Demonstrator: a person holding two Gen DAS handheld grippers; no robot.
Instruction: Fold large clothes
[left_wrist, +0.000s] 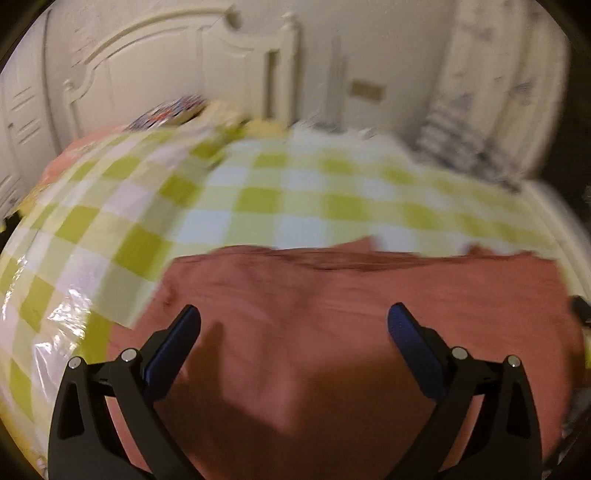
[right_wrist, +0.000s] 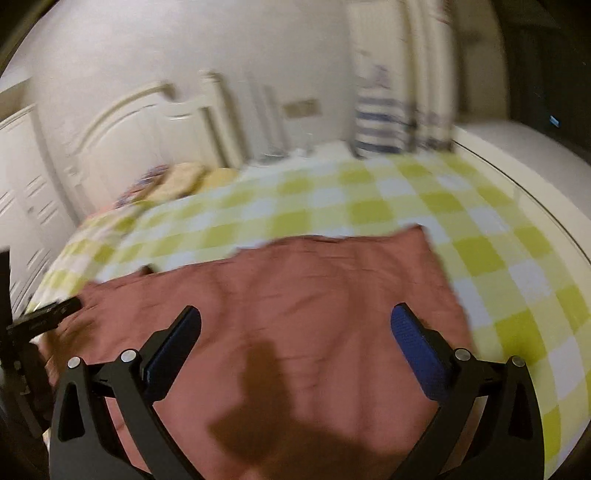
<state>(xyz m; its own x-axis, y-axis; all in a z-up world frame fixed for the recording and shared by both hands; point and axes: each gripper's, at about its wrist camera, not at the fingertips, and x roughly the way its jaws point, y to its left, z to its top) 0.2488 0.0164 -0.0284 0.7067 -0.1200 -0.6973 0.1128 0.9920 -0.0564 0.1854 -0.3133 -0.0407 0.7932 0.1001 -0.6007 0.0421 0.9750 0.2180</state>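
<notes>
A large rust-red garment (left_wrist: 332, 295) lies spread flat on a bed covered by a green-and-white checked sheet (left_wrist: 258, 192). My left gripper (left_wrist: 293, 317) hovers above the garment's near part, fingers wide apart and holding nothing. In the right wrist view the same red garment (right_wrist: 295, 288) stretches across the checked sheet (right_wrist: 498, 258), and my right gripper (right_wrist: 295, 317) stands open over it, empty. The left gripper's dark tip (right_wrist: 55, 312) shows at the garment's left edge. Both views are motion-blurred.
A cream headboard (left_wrist: 155, 70) and wall stand behind the bed. Pillows (right_wrist: 184, 177) lie near the headboard. A striped cloth (right_wrist: 380, 122) hangs by a curtain at the back right. Cabinet doors (right_wrist: 22, 192) line the left. The bed's white edge (right_wrist: 535, 192) curves on the right.
</notes>
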